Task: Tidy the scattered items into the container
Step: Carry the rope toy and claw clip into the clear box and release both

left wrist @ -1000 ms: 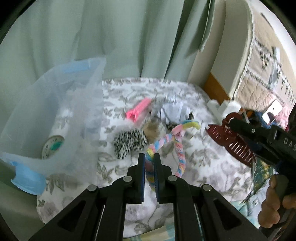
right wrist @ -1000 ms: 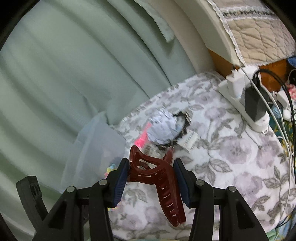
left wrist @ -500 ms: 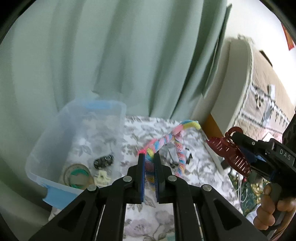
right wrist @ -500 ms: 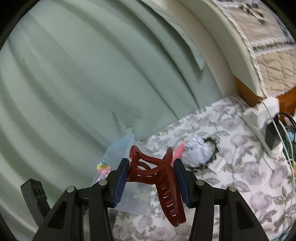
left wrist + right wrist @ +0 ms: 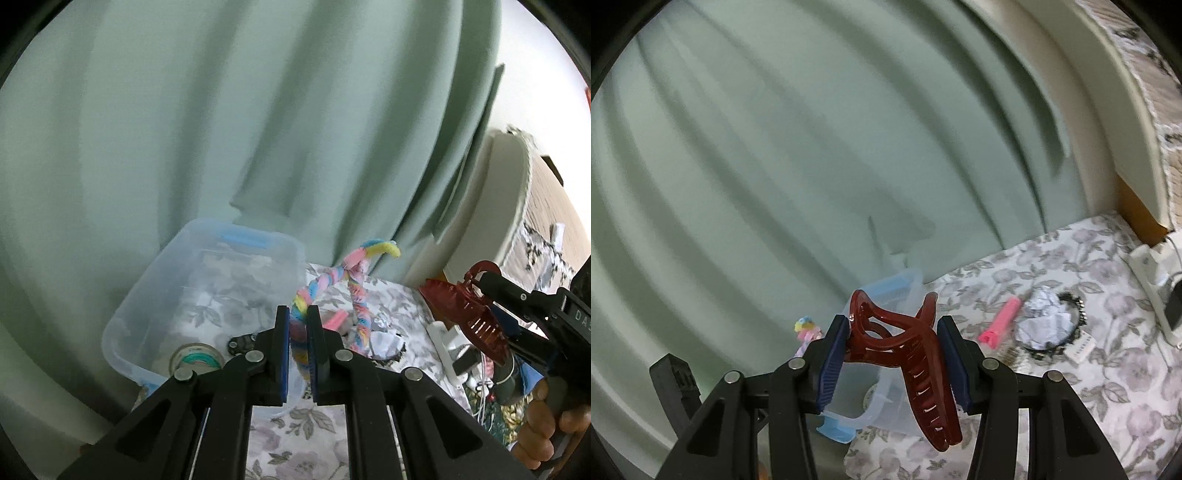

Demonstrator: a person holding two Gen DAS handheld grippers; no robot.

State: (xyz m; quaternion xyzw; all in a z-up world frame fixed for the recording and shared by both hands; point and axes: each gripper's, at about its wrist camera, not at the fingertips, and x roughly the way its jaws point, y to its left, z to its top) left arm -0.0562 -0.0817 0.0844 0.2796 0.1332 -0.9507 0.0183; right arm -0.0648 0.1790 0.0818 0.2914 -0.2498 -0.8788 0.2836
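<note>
My left gripper (image 5: 297,347) is shut on a pastel braided rope (image 5: 328,284), which arches up and hangs down to its right, lifted above the table. Just beyond and left sits the clear plastic container (image 5: 147,295) with blue latches, holding a tape roll (image 5: 195,356) and a small black item (image 5: 242,341). My right gripper (image 5: 892,360) is shut on a dark red claw hair clip (image 5: 919,365), held in the air over the container's near corner (image 5: 886,406). In the left wrist view that clip (image 5: 465,317) shows at the right.
On the floral cloth (image 5: 1108,387) lie a pink clip (image 5: 1001,323), crumpled white paper (image 5: 1043,325) and a black beaded band (image 5: 1075,325). A white power strip (image 5: 1152,280) with cables lies at the right edge. Green curtain (image 5: 812,147) hangs behind.
Both grippers have risen with their loads and tilted upward. The rope has come off the table, the container now lies lower in view, and more curtain shows.
</note>
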